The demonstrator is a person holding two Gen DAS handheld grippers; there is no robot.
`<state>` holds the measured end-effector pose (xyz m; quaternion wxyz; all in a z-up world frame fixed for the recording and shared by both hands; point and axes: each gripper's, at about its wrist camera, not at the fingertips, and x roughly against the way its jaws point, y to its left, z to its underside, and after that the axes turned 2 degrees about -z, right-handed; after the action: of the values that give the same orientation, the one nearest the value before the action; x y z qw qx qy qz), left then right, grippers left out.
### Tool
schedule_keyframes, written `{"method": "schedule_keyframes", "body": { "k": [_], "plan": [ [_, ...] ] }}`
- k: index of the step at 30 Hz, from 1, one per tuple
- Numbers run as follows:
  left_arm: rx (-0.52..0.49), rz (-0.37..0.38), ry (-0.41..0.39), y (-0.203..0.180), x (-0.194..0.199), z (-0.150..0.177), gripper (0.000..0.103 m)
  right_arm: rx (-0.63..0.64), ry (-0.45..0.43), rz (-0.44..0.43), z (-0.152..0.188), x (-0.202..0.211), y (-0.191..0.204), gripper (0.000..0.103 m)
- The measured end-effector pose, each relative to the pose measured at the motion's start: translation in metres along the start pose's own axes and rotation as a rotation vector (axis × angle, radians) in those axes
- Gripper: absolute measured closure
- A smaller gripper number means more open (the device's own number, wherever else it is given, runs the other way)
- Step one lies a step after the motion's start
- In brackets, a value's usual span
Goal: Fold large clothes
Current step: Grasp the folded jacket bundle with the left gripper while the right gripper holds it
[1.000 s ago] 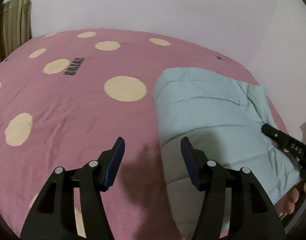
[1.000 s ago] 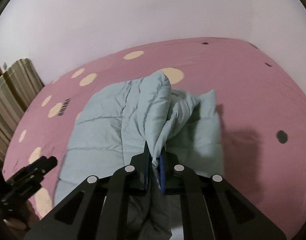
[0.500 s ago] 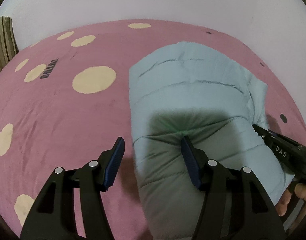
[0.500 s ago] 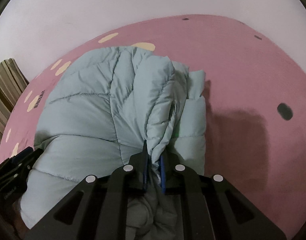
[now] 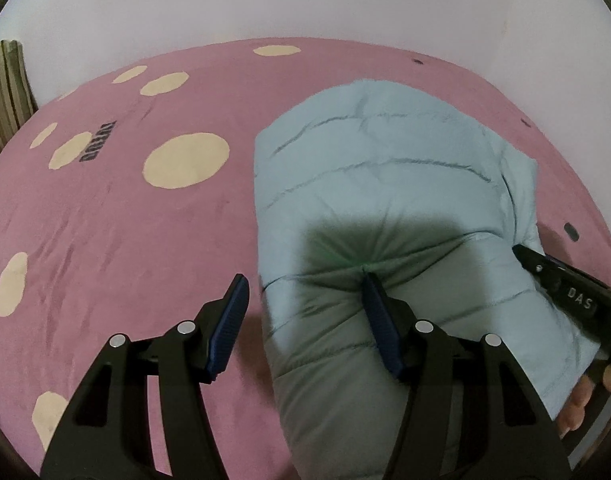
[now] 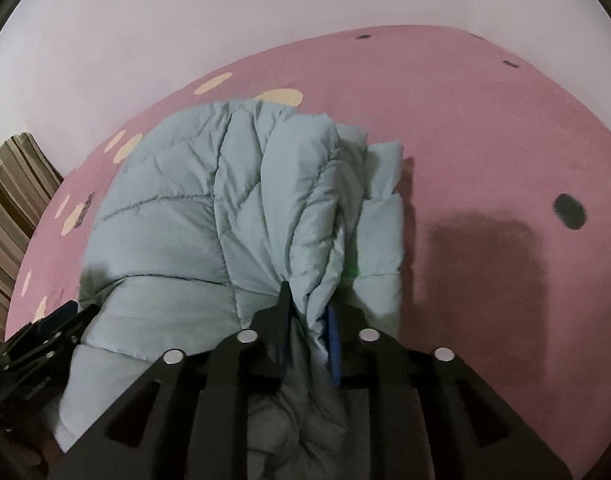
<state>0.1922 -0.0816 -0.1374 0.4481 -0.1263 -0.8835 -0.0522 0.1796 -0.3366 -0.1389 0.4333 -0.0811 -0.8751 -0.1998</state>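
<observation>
A pale blue quilted puffer jacket (image 5: 385, 184) lies bundled on a pink bedspread with cream dots (image 5: 125, 232), as a person with a gripper in each hand works to fold it. The right gripper (image 6: 307, 316) has its fingers pinched on a gathered ridge of the jacket's cloth, which rises straight ahead from the tips and fans out toward the wall. The left gripper (image 5: 305, 312) stands with fingers spread wide and holds nothing: its right finger (image 5: 379, 320) presses into the jacket's near panel, while its left finger (image 5: 229, 320) hangs over bare bedspread just off the jacket's left edge. That edge therefore runs up between the two fingers. The jacket's long axis runs away from both grippers, from the near side of the bed toward the wall. The left gripper appears the nearer to the free left edge, so the coming move likely turns on closing there, with the right holding the opposite side. Count: one jacket, one bedspread, two grippers. A striped brown fabric (image 6: 13, 216), possibly a curtain, hangs left of the jacket, beyond the bed.
</observation>
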Motion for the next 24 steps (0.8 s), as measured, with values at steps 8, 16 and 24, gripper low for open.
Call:
{"method": "schedule_keyframes", "body": {
  "k": [8, 16, 24],
  "plan": [
    [0.079, 0.069, -0.078, 0.015, 0.048, 0.006, 0.044, 0.063, -0.112, -0.023, 0.008, 0.074, 0.017, 0.082],
    [0.036, 0.080, -0.001, -0.002, 0.028, 0.026, 0.044, 0.099, 0.018, -0.054, 0.038, 0.046, 0.022, 0.082],
    [-0.004, 0.063, 0.052, -0.012, -0.006, 0.034, 0.042, 0.090, 0.048, -0.034, 0.055, 0.013, 0.011, 0.082]
  ]
}}
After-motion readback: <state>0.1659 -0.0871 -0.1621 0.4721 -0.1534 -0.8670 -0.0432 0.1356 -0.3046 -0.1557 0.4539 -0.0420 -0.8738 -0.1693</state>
